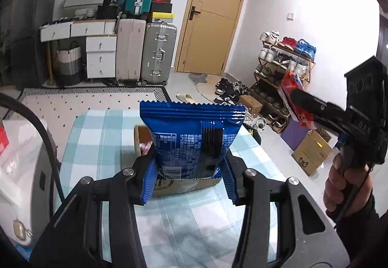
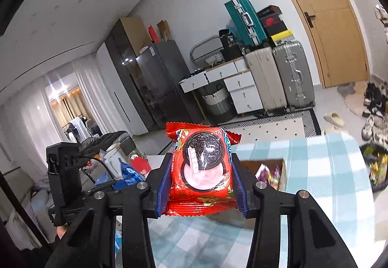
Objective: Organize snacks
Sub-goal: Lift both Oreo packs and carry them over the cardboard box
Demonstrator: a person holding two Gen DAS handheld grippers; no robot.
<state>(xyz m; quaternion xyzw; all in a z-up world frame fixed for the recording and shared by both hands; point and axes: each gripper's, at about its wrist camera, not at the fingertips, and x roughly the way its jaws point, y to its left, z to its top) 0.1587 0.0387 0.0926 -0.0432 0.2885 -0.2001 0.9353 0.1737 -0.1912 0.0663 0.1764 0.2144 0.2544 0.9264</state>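
My left gripper (image 1: 188, 171) is shut on a blue snack packet (image 1: 191, 137), held upright above a cardboard box (image 1: 184, 185) on the blue-checked table (image 1: 97, 142). My right gripper (image 2: 202, 185) is shut on a red Oreo packet (image 2: 202, 168), held upright in the air over the table. In the left wrist view the right gripper (image 1: 298, 103) shows at the far right with the red packet (image 1: 292, 96). The box (image 2: 269, 171) holds several small wrapped snacks (image 2: 264, 171). The left gripper with the blue packet (image 2: 129, 174) shows at the left of the right wrist view.
A shoe rack (image 1: 278, 74) and cardboard boxes (image 1: 310, 151) stand on the floor right of the table. Suitcases (image 1: 145, 50) and white drawers (image 1: 100, 57) line the far wall beside a door (image 1: 213, 16). A white appliance (image 1: 21, 171) sits at the left.
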